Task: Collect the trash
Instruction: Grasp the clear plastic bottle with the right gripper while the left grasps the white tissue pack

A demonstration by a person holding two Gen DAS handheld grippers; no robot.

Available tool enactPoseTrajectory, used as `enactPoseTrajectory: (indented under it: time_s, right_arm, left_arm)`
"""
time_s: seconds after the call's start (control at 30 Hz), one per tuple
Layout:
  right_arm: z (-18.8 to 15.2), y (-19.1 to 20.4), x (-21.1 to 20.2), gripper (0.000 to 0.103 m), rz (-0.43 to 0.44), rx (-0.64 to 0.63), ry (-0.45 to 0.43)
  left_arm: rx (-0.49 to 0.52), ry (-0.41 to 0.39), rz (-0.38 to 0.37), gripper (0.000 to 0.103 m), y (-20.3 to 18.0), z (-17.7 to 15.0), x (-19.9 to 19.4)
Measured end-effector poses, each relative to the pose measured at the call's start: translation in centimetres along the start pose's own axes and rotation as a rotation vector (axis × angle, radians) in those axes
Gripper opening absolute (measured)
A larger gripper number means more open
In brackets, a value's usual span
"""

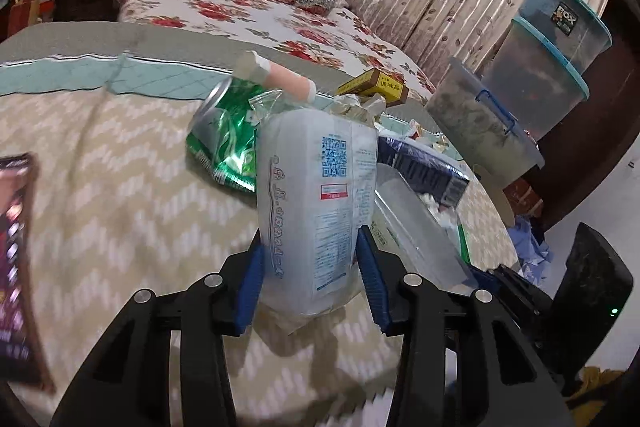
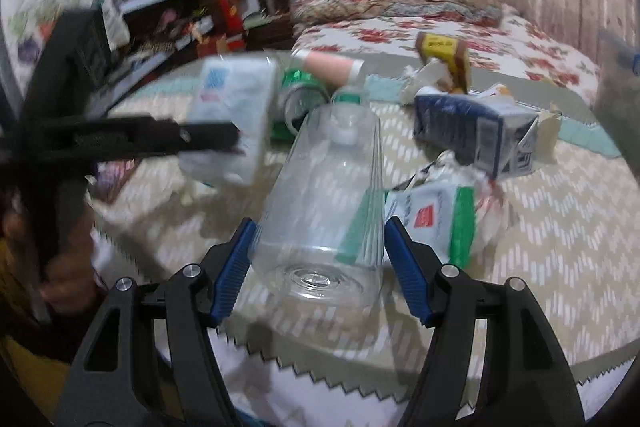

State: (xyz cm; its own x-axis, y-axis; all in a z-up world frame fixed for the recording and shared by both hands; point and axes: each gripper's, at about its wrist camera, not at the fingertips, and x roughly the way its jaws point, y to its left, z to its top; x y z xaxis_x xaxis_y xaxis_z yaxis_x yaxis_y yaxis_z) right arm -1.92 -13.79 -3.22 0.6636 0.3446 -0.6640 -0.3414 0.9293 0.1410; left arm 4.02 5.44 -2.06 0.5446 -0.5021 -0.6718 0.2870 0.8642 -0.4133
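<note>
My left gripper [image 1: 310,267] is shut on a white plastic packet [image 1: 320,195] with a blue QR code and holds it above the cloth; the packet also shows in the right wrist view [image 2: 236,107]. My right gripper [image 2: 318,259] is shut on a clear plastic bottle [image 2: 324,195], base toward the camera. Behind lie a crushed green can [image 1: 224,139], a pink tube [image 1: 280,77], a dark blue carton [image 2: 476,131], a yellow-brown box [image 2: 444,55] and a white-green wrapper [image 2: 440,223].
The trash lies on a round table with a beige zigzag cloth [image 1: 120,187]. A bed with a floral cover [image 1: 260,15] is behind. Stacked plastic storage boxes [image 1: 540,67] stand at the right. A dark purple packet [image 1: 16,267] lies at the left edge.
</note>
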Motion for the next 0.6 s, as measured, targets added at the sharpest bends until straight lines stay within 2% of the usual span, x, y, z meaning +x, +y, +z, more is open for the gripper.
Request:
enactPoseTrajectory:
  time_s: [0.1, 0.23, 0.3, 0.37, 0.5, 0.6]
  right_arm:
    - [0.0, 0.3, 0.2, 0.083, -0.005, -0.016, 0.004]
    - [0.7, 0.6, 0.9, 0.093, -0.006, -0.009, 0.006]
    - [1.1, 0.4, 1.6, 0.094, 0.003, 0.011, 0.026]
    - [1.5, 0.3, 2.1, 0.094, 0.011, 0.027, 0.038]
    - [2.7, -0.7, 3.2, 0.094, 0.063, 0.103, 0.087]
    - [3.2, -1.4, 3.6, 0.094, 0.059, 0.135, 0.105]
  left_arm:
    - [0.041, -0.002, 0.033, 0.043, -0.6, -1.1, -0.9]
    - [0.050, 0.029, 0.055, 0.047, -0.6, -2.0, -0.4]
    - [0.024, 0.046, 0.041, 0.054, -0.1, -2.0, 0.1]
    - [0.006, 0.050, 0.037, 0.068, 0.1, -1.6, 0.6]
    - [-0.040, 0.059, 0.006, 0.072, 1.2, -1.2, 1.1]
    - [-0.088, 0.067, -0.010, 0.073, 2.3, -0.9, 1.5]
